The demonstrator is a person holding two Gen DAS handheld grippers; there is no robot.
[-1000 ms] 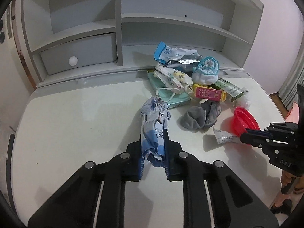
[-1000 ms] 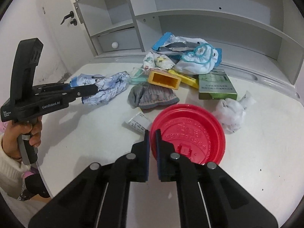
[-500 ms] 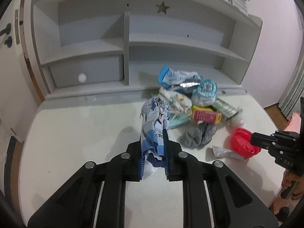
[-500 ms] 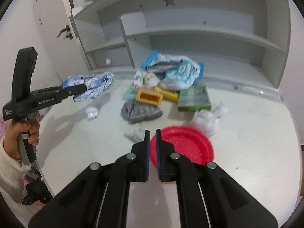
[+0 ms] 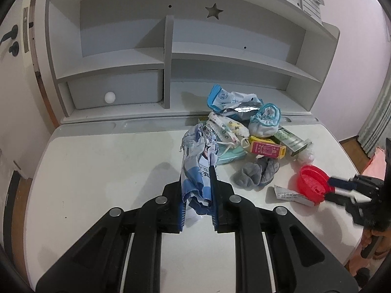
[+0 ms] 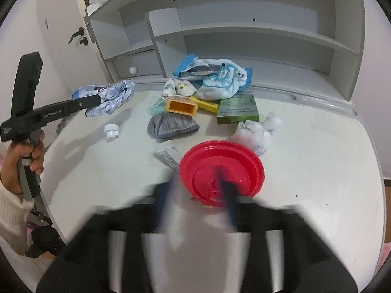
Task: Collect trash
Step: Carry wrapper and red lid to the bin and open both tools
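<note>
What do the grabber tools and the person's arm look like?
The left gripper is a matte black plastic two-finger tool with blue ridged pads and round silver screws. Seen from the right wrist camera, its long black side carries white lettering reading GenRobot.AI above a grey handle. The bare hand on it comes from a fuzzy white sleeve. The right gripper looks alike, though blurred.

Crumpled blue-white wrapper [image 5: 197,168] between left gripper [image 5: 198,195] jaws

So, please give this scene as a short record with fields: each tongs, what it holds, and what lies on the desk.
left tongs: shut on wrapper, lifted off the desk
right tongs: blurred, fingers apart; red lid at them
pile: sock, green box, orange box, tissue
alone: white cap
</note>
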